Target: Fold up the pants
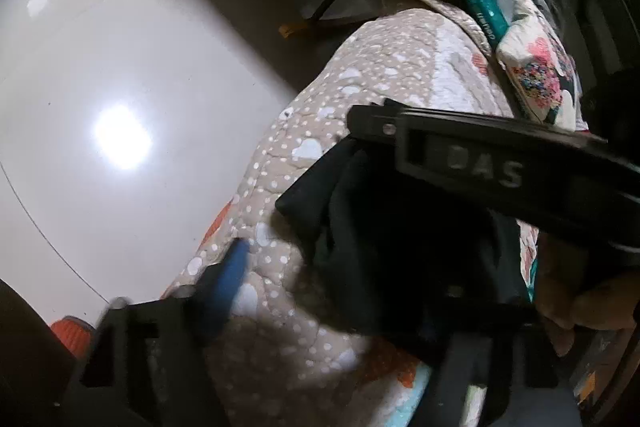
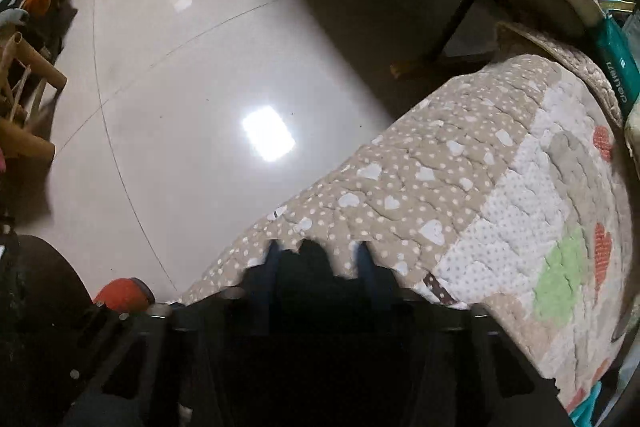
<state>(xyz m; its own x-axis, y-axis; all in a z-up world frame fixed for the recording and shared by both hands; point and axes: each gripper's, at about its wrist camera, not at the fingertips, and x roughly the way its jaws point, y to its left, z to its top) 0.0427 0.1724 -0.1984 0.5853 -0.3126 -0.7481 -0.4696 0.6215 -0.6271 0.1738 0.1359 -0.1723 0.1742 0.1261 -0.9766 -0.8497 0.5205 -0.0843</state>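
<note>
The black pants point(image 1: 384, 227) hang bunched over the patterned quilt point(image 1: 360, 87) on the bed. In the left wrist view my right gripper point(image 1: 356, 135) crosses from the right, its black body marked "DAS", and the cloth hangs from its tip. My left gripper point(image 1: 320, 267) stands wide open, one blue finger point(image 1: 232, 275) at the left, the other side hidden behind the cloth. In the right wrist view black cloth point(image 2: 316, 267) fills the gap between the right gripper's point(image 2: 318, 255) two blue fingers point(image 2: 274, 259), above the quilt point(image 2: 460, 187).
A glossy white tiled floor point(image 2: 200, 87) lies left of the bed. A floral pillow point(image 1: 536, 75) and a teal packet point(image 1: 484, 11) lie at the quilt's far end. A table leg point(image 2: 452, 23), cardboard tubes point(image 2: 36, 63) and clutter stand around the floor. An orange shoe point(image 2: 124, 293) shows below.
</note>
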